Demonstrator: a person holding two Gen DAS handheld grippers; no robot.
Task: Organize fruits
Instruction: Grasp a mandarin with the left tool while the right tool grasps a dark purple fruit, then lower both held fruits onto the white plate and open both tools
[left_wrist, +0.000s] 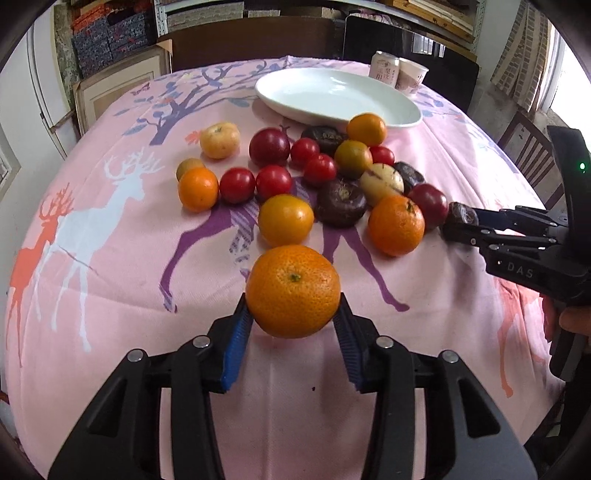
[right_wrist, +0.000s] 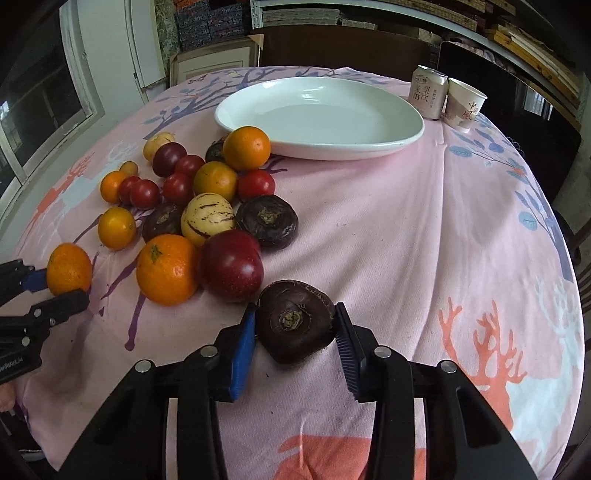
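Though undersides hidden, L fingers (left_wrist: 293, 314) clamp orange (left_wrist: 293, 291); R fingers (right_wrist: 295, 325) clamp dark fruit (right_wrist: 295, 320).

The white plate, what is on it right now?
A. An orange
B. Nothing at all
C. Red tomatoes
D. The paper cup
B: the white plate shows only its bare inside in both wrist views, while the fruit pile lies on the pink cloth beside it.

Both tools angled down, left tool (left_wrist: 293, 317) & right tool (right_wrist: 295, 325) clamped.
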